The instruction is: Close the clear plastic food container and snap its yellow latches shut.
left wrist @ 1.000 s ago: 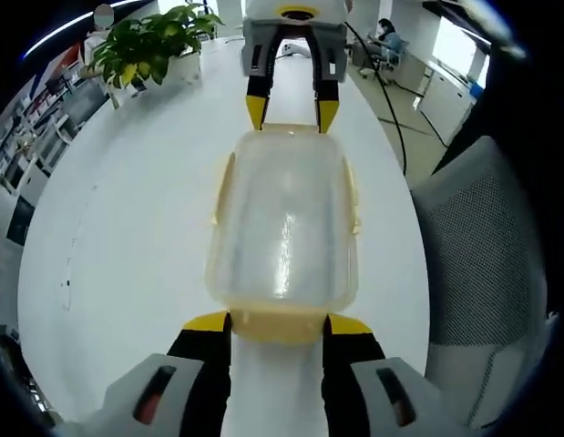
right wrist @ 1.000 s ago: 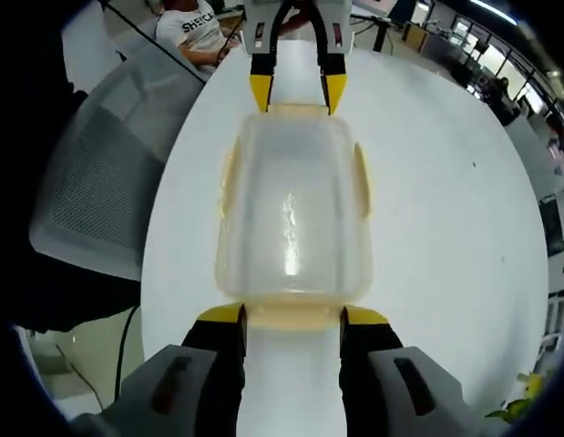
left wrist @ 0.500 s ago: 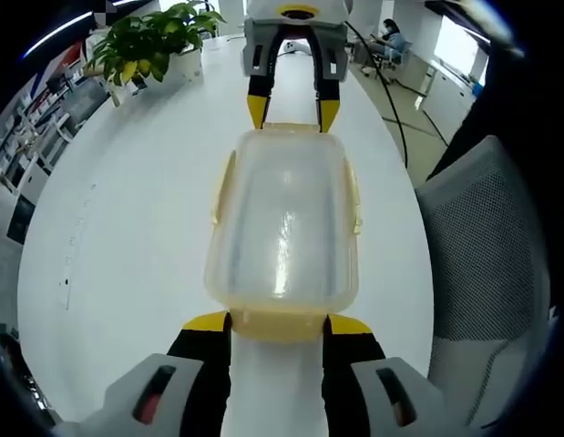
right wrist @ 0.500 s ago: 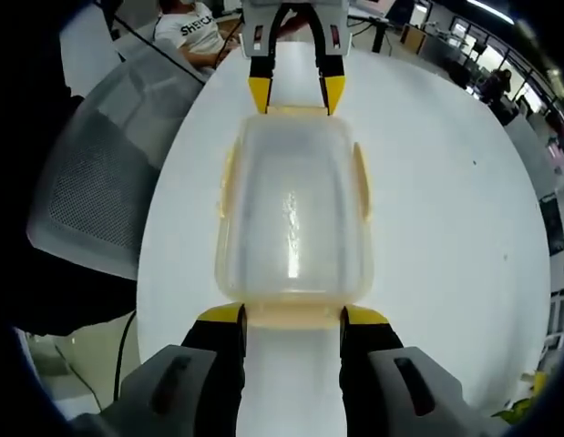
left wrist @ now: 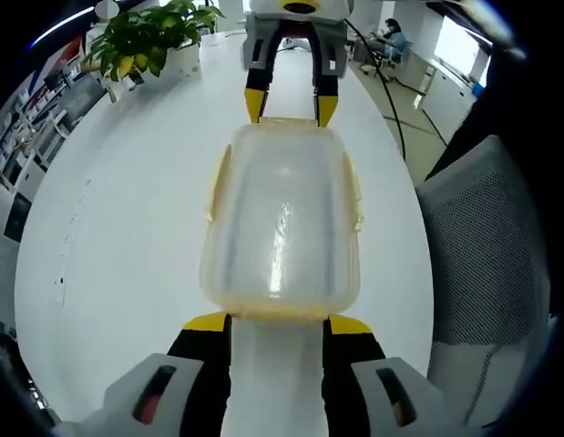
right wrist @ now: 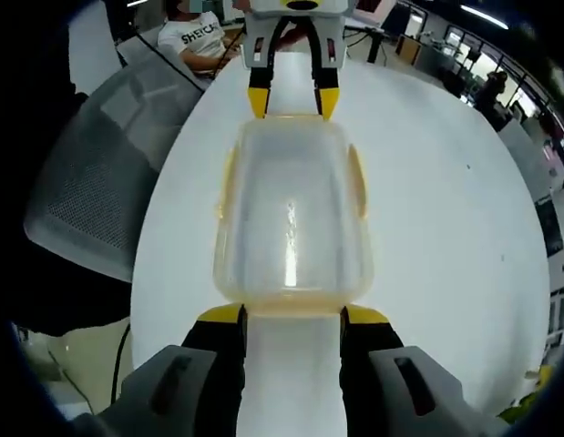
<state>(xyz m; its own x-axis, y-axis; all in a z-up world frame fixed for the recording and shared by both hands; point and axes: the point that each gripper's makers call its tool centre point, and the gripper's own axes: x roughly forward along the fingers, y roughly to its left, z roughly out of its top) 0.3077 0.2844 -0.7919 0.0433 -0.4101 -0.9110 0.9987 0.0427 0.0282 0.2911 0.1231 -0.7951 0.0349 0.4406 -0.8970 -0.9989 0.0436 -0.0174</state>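
The container [left wrist: 280,218] lies lid-on on a white table [left wrist: 127,228], between the two grippers. The left gripper [left wrist: 277,320] and the right gripper [right wrist: 292,314] stand open, jaws flanking its opposite end latches.

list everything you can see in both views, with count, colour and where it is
food container: one, clear with a lid on, middle of the table, between the two tongs
latches: yellow, along the container's long sides and at its ends
table: one, white, under the container
potted plant: one, green leaves in a white pot, far end of the table in the left gripper view
office chair: one, grey mesh, beside the table
seated person: one, white shirt, beyond the chair in the right gripper view
left tongs: yellow tips at one end latch
right tongs: yellow tips at the opposite end latch
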